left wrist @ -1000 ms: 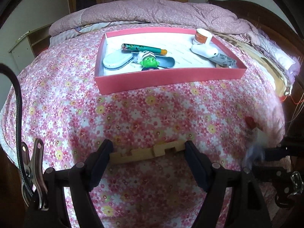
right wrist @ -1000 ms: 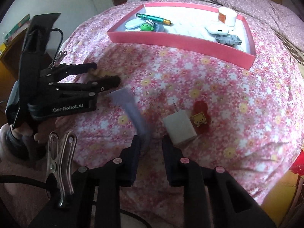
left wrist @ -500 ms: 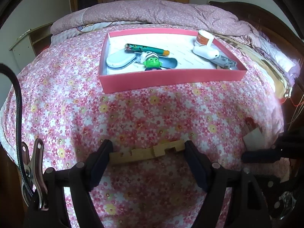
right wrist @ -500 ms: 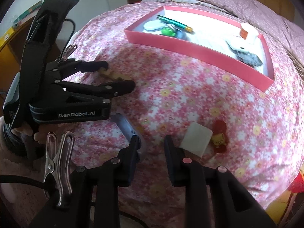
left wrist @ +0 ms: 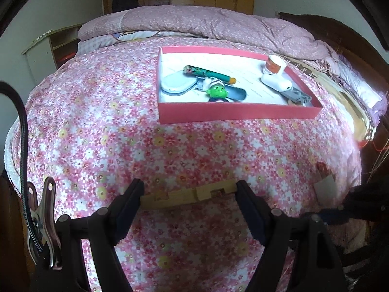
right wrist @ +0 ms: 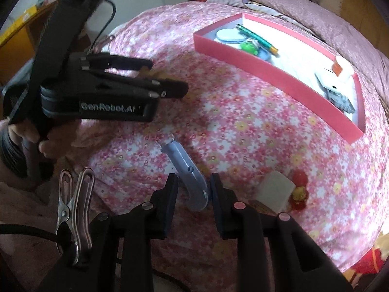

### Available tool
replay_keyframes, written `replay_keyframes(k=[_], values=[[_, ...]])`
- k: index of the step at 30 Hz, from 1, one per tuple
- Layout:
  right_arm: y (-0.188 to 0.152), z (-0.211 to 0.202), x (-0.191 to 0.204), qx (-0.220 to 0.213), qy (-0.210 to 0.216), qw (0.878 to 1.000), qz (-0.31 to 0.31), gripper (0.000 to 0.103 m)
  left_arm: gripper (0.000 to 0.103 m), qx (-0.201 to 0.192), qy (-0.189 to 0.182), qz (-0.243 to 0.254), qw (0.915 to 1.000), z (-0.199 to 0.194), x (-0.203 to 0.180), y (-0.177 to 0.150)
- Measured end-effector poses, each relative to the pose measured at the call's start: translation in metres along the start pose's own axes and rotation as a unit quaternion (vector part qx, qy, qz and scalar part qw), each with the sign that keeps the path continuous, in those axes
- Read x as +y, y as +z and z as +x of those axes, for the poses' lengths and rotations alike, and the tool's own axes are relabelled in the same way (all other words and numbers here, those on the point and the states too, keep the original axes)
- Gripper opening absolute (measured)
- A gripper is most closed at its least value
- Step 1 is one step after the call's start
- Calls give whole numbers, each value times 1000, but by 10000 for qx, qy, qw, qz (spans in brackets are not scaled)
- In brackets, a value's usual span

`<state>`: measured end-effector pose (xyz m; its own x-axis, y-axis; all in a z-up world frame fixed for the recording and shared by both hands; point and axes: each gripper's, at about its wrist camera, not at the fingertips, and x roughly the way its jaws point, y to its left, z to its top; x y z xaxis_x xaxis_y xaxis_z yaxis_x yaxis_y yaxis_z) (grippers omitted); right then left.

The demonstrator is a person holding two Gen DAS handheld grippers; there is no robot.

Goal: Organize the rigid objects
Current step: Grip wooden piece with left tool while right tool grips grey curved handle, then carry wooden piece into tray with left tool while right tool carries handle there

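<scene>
My left gripper [left wrist: 188, 196] is shut on a notched wooden bar [left wrist: 184, 196], pinched end to end just above the flowered bedspread. From the right wrist the same gripper [right wrist: 167, 76] shows at the left with the wooden bar [right wrist: 145, 70] between its fingers. My right gripper [right wrist: 193, 187] is shut on the bent end of a light blue curved plastic piece [right wrist: 182, 163], which points up and left. On the cover lie a white block [right wrist: 276, 191] and a small red figurine [right wrist: 299, 189]. The pink tray [left wrist: 238, 114] holds several small items, among them a green pen [left wrist: 209, 74].
A folded quilt [left wrist: 206, 24] lies beyond the tray at the head of the bed. A dark wooden bed frame [left wrist: 340, 36] runs along the right and a low shelf unit [left wrist: 48, 48] stands at the left. A hand [right wrist: 56, 141] holds the left gripper.
The right gripper has rolled and drifted left, away from the white block, keeping the blue piece. The tray now looks more tilted in its view. The left gripper still holds the wooden bar.
</scene>
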<state>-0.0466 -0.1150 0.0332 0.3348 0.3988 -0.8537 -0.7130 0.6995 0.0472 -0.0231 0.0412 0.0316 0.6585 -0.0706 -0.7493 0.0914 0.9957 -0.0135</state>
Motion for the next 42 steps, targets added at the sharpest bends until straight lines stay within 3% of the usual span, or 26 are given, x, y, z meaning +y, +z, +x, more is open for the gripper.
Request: replay_keyframes(k=[9, 24, 29, 42], values=[[-1, 2, 3, -158, -105, 9998, -113, 24, 81, 30, 0, -52, 10000, 2, 3, -1], [-6, -24, -33, -729, 166, 9936, 846, 21, 81, -73, -9, -41, 10000, 3, -1, 12], [-5, -32, -49, -885, 240, 9893, 1133, 21, 81, -171, -60, 13, 9998, 3, -5, 26], [8, -60, -94, -1235, -245, 9811, 1469, 21, 81, -506, -189, 122, 9985, 21, -25, 97]])
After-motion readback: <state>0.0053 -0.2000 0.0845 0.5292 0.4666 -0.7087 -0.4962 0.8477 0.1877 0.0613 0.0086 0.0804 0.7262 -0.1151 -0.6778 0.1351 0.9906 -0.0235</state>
